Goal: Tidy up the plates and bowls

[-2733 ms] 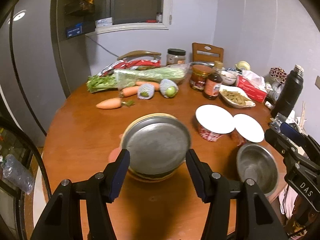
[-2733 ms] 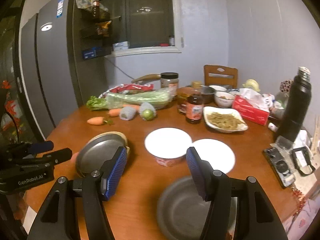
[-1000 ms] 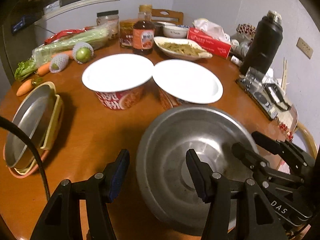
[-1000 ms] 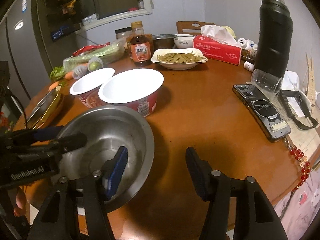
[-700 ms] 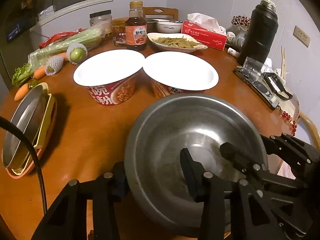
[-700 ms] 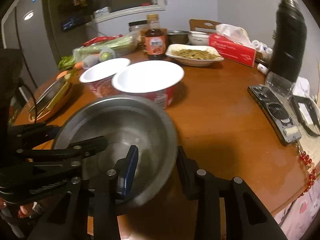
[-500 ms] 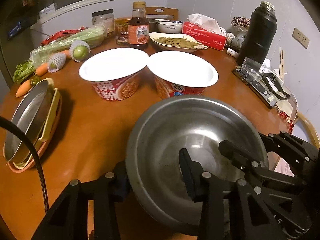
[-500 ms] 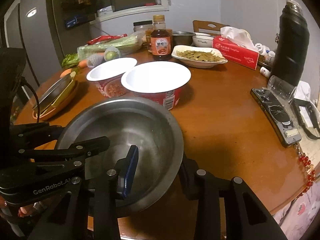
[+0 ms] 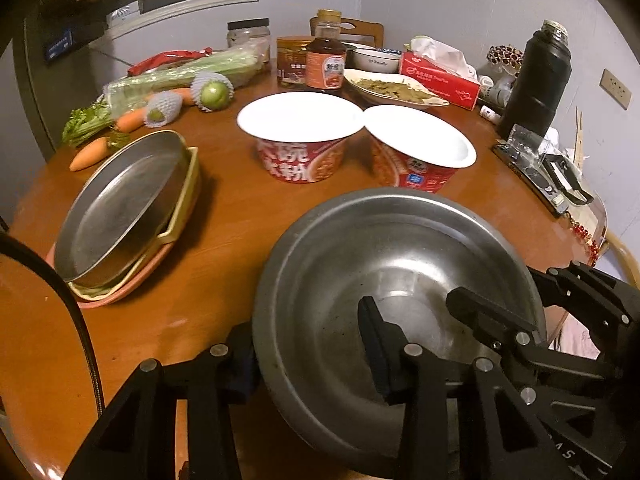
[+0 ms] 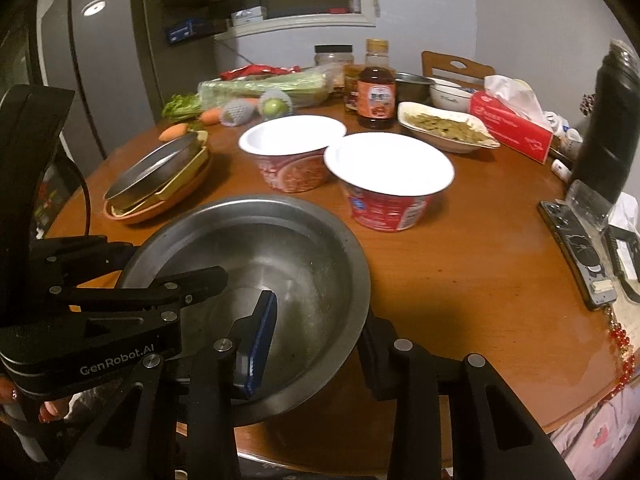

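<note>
A large steel bowl (image 9: 384, 280) (image 10: 276, 256) is held up over the near edge of the round wooden table (image 9: 224, 216). My left gripper (image 9: 308, 356) is shut on its left rim, one finger inside, one outside. My right gripper (image 10: 316, 332) is shut on its right rim the same way. Each gripper shows in the other's view. A stack of a steel plate (image 9: 120, 204), a yellow dish and a pink plate lies at the left (image 10: 160, 176). Two white-topped red noodle bowls (image 9: 300, 136) (image 9: 420, 148) stand behind the steel bowl.
At the back are celery, carrots (image 9: 90, 152), netted fruit, jars, a sauce bottle (image 9: 326, 60), a dish of greens (image 9: 396, 88) and a tissue box. A black flask (image 9: 536, 80), a phone (image 10: 576, 248) and a clear cup sit at the right.
Both grippers closed onto the steel bowl's opposite rims and raised it slightly; the view has pulled back and up from the table since a second ago.
</note>
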Tool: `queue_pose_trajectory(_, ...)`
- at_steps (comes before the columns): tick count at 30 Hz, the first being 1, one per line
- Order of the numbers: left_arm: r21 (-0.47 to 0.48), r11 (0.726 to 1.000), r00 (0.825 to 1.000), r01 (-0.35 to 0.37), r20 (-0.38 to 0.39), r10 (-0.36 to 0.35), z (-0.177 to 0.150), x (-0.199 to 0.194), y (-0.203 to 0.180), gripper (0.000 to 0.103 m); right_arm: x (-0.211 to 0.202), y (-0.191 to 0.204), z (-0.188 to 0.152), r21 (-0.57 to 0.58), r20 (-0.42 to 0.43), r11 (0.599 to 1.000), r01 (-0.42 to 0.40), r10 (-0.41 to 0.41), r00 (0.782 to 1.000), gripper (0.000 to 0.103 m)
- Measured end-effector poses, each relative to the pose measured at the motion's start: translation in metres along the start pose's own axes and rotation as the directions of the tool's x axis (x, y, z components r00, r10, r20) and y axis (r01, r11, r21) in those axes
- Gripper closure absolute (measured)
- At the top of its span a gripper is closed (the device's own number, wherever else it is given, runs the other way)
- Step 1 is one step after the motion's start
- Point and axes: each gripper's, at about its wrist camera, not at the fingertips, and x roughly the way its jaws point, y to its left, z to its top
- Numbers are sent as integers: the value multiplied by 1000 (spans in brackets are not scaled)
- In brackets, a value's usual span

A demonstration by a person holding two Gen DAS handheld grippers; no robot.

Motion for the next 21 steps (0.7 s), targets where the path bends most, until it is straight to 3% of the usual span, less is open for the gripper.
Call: queue_pose_trajectory(21,-20,999,999,-35,7,35,-3,6,8,59,17,12,-2,-12,-19,1000,-22,22,1000,62)
